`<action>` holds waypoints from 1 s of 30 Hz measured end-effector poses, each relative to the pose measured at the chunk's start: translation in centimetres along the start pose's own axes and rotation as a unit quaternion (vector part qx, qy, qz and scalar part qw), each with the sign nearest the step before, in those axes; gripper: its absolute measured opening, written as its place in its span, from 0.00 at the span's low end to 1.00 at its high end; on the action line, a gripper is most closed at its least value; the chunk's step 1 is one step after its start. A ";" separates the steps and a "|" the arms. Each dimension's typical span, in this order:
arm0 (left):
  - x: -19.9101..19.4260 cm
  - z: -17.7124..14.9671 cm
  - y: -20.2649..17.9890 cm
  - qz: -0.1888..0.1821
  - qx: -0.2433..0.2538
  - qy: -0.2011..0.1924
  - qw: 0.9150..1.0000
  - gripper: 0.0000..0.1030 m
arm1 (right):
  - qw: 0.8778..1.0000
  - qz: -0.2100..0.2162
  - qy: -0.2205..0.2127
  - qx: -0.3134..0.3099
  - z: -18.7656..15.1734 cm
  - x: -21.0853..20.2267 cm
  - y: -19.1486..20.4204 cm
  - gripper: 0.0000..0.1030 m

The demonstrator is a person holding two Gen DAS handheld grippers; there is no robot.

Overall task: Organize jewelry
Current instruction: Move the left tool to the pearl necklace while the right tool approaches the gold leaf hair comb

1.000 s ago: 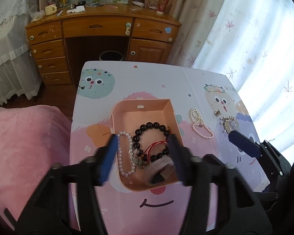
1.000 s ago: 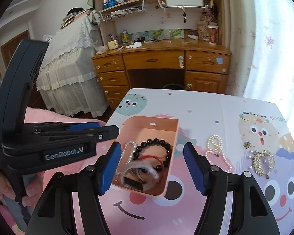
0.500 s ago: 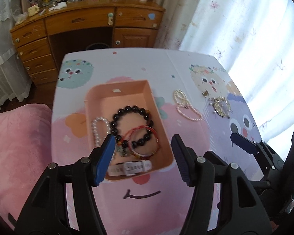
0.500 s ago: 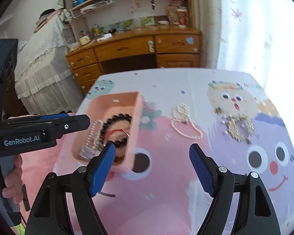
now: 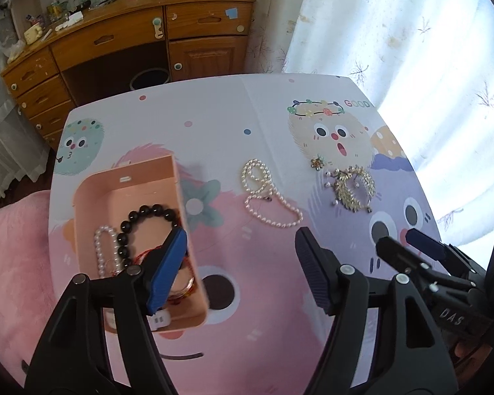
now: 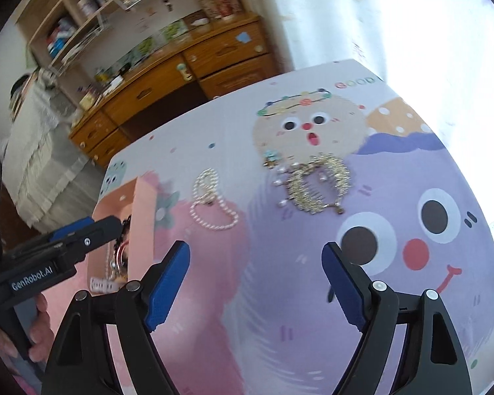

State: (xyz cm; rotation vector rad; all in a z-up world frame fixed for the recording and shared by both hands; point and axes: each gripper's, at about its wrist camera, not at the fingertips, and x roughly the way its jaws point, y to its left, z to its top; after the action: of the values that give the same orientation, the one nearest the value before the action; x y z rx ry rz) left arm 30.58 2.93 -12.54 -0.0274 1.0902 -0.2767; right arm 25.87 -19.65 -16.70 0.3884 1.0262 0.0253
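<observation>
**Still loose: pearl strand and gold piece out on tabletop, both jaws spread**

Right now the pink box (image 5: 128, 194) sits near the left edge of the tabletop (image 5: 214, 112). Inside it: black bead bracelet (image 5: 141, 220), small pearl bracelet (image 5: 103, 247), red cord bracelet (image 5: 148, 253) partly hidden behind the left gripper's finger, plus a white item (image 5: 159, 321) at the near end, too hidden to name. Outside the box, mid-tabletop, a pearl necklace (image 5: 266, 194) lies in loops, apart from the box. Toward the right edge a gold leafy piece with pearls (image 5: 354, 187) lies flat; a small flower brooch (image 5: 317, 163) sits just beside it on the far side.

Left gripper (image 5: 240, 263): jaws spread, nothing between them, hovering above the tabletop with its left finger over the box. Right gripper (image 6: 257, 279): jaws spread, empty, above the purple print, near side of the gold piece. Right wrist view is motion-blurred. Wooden desk (image 5: 131, 33) and curtain (image 5: 395, 33) stand beyond the far edge.
</observation>
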 end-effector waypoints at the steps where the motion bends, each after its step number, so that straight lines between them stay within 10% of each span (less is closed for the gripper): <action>1: 0.5 0.4 -0.4 0.000 -0.007 0.006 1.000 0.64 | 1.000 0.001 0.005 0.011 0.7 0.1 -0.9 0.81; 17: 10.8 4.4 -3.7 0.061 -0.067 0.096 0.991 0.66 | 0.995 0.023 0.091 0.022 6.4 7.1 -6.3 0.81; 30: 15.7 4.7 -3.7 0.100 -0.083 0.077 0.989 0.64 | 0.998 0.004 0.051 -0.048 6.4 10.3 -7.5 0.51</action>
State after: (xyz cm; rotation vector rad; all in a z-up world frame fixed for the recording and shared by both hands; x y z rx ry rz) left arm 40.73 -4.88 -23.43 -0.0455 1.2581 -0.0067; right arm 35.41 -26.56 -24.74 0.3061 1.1198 0.1016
